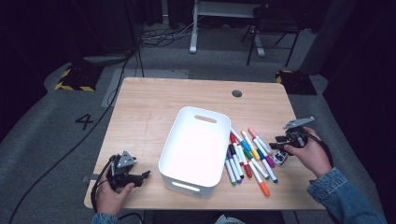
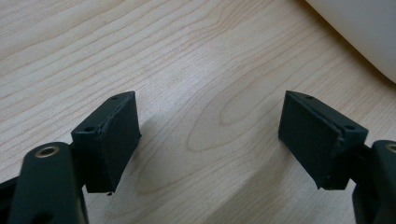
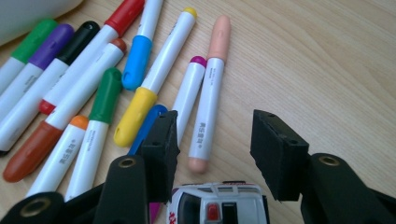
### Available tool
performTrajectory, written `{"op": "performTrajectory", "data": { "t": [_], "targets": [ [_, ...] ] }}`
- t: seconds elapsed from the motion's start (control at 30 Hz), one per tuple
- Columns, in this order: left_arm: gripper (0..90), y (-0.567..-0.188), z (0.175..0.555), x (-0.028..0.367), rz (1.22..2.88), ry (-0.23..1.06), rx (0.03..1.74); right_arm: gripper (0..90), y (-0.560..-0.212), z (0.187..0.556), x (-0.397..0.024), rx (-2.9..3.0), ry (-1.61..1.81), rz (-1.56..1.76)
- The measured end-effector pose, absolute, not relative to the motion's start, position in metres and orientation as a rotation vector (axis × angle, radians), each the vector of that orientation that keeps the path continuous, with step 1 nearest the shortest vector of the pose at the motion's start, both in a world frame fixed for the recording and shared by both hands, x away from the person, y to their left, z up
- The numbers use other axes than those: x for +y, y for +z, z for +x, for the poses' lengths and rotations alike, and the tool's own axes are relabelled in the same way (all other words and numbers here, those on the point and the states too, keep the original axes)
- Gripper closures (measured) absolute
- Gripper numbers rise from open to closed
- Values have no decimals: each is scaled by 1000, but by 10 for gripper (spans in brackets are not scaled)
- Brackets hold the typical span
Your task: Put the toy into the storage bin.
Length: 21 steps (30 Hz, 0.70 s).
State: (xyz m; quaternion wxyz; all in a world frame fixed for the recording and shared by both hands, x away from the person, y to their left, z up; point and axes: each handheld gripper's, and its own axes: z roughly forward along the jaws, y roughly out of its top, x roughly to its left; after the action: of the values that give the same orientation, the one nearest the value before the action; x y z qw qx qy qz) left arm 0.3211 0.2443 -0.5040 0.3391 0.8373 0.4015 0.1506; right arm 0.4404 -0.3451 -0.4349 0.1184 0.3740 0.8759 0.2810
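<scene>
A small toy car [image 3: 218, 203] sits on the bench [image 1: 154, 102] at the right, just in front of the right gripper [image 3: 214, 151]. In the right gripper view its white roof shows at the bottom edge, with dark windows, a red light block on top and a trace of red marking at its left side; it looks like a little ambulance. In the high view the same toy car [image 1: 280, 157] is a small white and dark shape lying just beside the right end of the marker row, right under the right gripper [image 1: 283, 144], which the right hand [image 1: 312, 154] holds over the bench edge. The jaws of this gripper stand partly apart, a moderate gap, with the car's roof below and between them; the pads are not seen pressing on it.

The markers [image 3: 140, 84] lie loose side by side on the wood, white barrels with caps in green, purple, black, red, blue, yellow, orange, magenta and pale peach. The peach-capped one lies nearest the car, its end close to the car's roof.

A white bin [image 1: 196, 149] stands at the bench centre, left of the markers.

The left gripper [image 2: 210, 140] hangs over bare wood near the front left corner, jaws parted with nothing between them, the bin's rounded corner [image 2: 359, 32] just beyond.
</scene>
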Motion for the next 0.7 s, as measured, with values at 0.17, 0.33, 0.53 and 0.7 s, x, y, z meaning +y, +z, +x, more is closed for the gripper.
{"op": "performTrajectory", "data": {
  "t": [0.17, 0.33, 0.53, 0.7],
  "targets": [
    [205, -504, 322, 244, 2179, 391, 1042, 539, -437, 450, -334, 2597, 777, 1137],
    [205, -504, 322, 244, 2177, 397, 1044, 589, -442, 460, -327, 2629, 723, 1152],
    [204, -504, 323, 243, 2172, 373, 1047, 650, -445, 469, -318, 2643, 673, 1208],
    [204, -504, 323, 243, 2175, 382, 1043, 676, -448, 474, -313, 2654, 640, 1234]
  ]
}}
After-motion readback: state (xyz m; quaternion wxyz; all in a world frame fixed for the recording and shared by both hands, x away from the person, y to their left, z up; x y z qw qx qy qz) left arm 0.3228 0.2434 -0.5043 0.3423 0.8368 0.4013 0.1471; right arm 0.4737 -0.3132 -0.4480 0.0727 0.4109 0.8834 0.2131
